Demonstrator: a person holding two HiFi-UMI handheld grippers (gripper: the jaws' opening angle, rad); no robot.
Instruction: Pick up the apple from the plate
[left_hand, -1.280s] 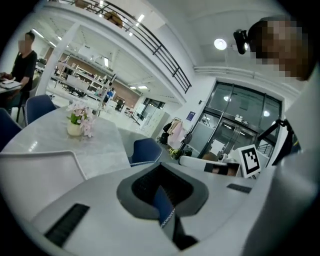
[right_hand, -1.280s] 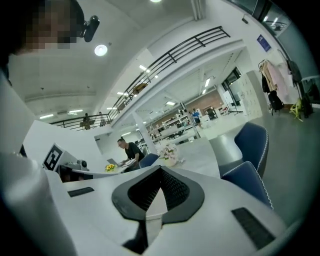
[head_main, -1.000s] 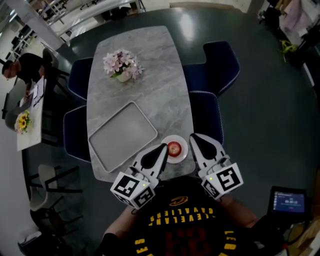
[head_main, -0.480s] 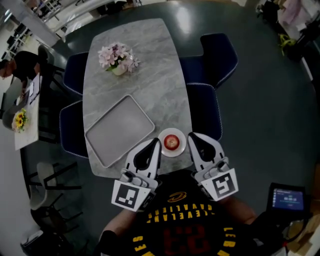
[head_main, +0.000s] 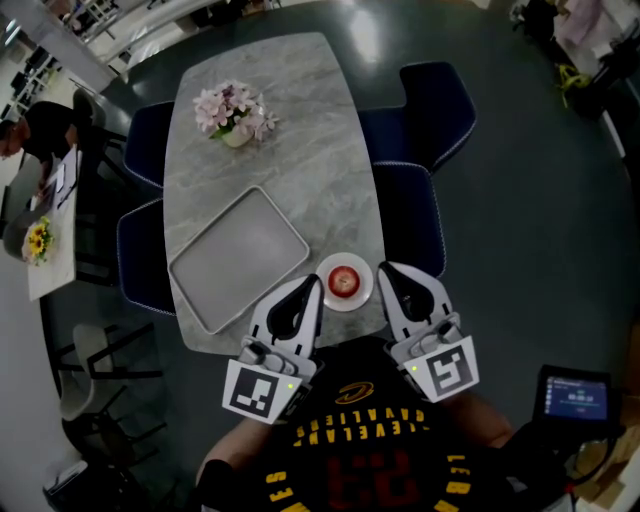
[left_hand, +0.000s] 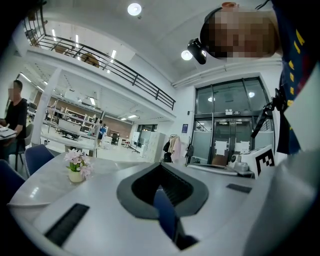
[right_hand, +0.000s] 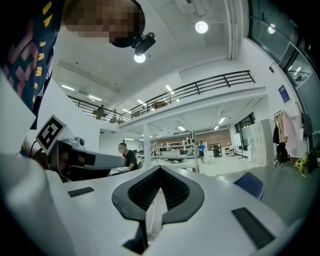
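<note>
In the head view a red apple lies on a small white plate at the near edge of the grey marble table. My left gripper is just left of the plate and my right gripper just right of it, both level and pointing across the table. Neither touches the apple. In the left gripper view the left gripper has its jaws shut on nothing. In the right gripper view the right gripper is shut too, and empty. The apple shows in neither gripper view.
A grey rectangular tray lies left of the plate. A vase of pink flowers stands at the far end, the same vase of flowers showing in the left gripper view. Dark blue chairs flank the table. A person sits at another table, far left.
The left gripper has rolled, so its marker cube now lies flatter toward the camera, and it has risen slightly. Both grippers stay beside the plate. The apple has not moved.
</note>
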